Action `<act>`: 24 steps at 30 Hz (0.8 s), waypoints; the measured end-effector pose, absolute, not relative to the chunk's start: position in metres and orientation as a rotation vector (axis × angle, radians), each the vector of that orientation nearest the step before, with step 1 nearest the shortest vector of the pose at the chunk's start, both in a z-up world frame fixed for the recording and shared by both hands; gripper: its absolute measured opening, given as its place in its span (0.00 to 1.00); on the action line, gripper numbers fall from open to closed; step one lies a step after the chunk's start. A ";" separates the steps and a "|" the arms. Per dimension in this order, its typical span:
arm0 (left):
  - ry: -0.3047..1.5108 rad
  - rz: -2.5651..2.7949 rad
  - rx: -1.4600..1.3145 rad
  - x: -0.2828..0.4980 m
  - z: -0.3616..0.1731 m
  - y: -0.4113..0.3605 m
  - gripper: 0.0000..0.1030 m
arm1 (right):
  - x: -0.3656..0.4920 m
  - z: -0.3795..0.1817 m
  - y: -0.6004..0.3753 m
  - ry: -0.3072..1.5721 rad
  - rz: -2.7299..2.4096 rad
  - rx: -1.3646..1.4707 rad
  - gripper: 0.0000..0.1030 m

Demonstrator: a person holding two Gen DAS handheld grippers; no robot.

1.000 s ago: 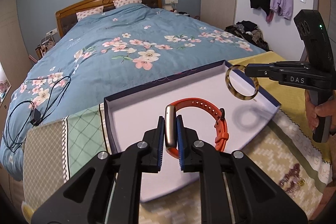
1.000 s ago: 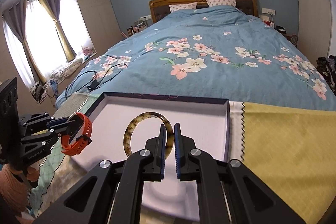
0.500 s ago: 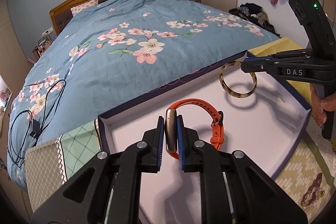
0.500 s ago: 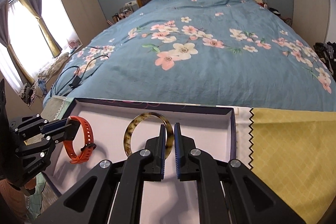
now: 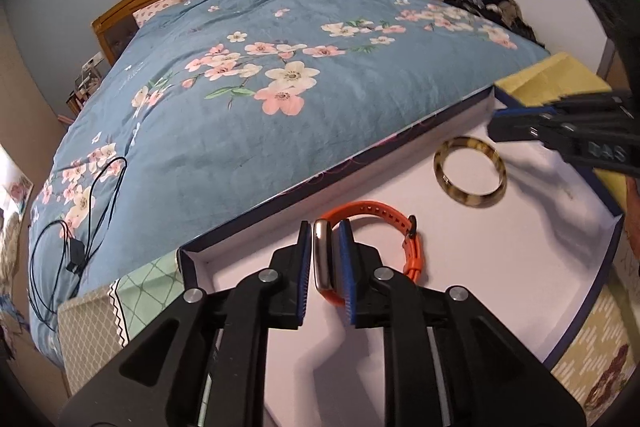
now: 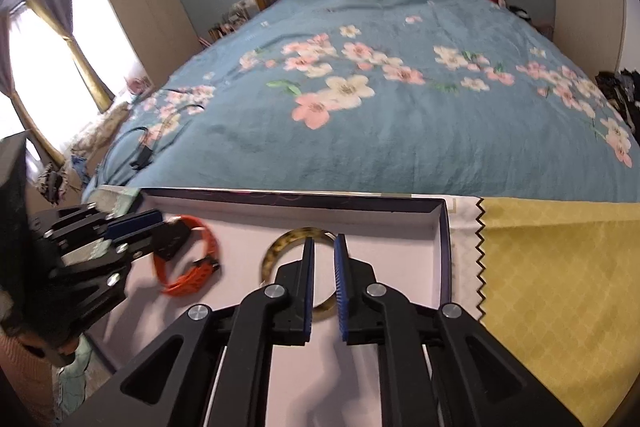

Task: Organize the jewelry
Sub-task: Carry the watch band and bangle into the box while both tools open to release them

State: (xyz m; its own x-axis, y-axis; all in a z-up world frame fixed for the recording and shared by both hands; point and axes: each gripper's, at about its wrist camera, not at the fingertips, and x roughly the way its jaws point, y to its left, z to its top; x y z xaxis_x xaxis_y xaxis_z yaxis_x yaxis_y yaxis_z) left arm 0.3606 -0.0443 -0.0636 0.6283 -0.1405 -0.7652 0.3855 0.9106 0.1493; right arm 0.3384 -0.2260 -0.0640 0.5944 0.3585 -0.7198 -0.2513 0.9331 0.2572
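An orange-strapped watch (image 5: 404,223) rests on the white floor of a shallow dark-rimmed tray (image 5: 360,157). Its metal body stands between the pads of my left gripper (image 5: 325,227). The jaws are opening, with thin gaps on both sides of the body. A tortoiseshell bangle (image 5: 470,173) lies flat in the tray to the right. My right gripper (image 6: 324,241) hovers over the bangle (image 6: 276,251) with its jaws opening and nothing pressed between the pads. The right wrist view also shows the watch (image 6: 200,267) at my left gripper (image 6: 168,227).
The tray (image 6: 444,227) sits on patterned cloths at the foot of a bed with a blue floral cover (image 5: 240,115). A yellow cloth (image 6: 560,267) lies right of the tray. A black cable (image 5: 80,227) trails on the bed at left. Beaded jewellery (image 5: 608,383) lies near the tray's corner.
Both grippers sank into the tray. The bangle went from hanging in the right jaws to lying flat on the tray floor. The left jaws parted slightly around the watch.
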 end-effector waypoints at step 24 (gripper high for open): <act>0.670 -0.329 0.100 0.129 -0.036 0.017 0.55 | 0.098 -0.074 -0.237 0.821 0.674 -0.046 0.38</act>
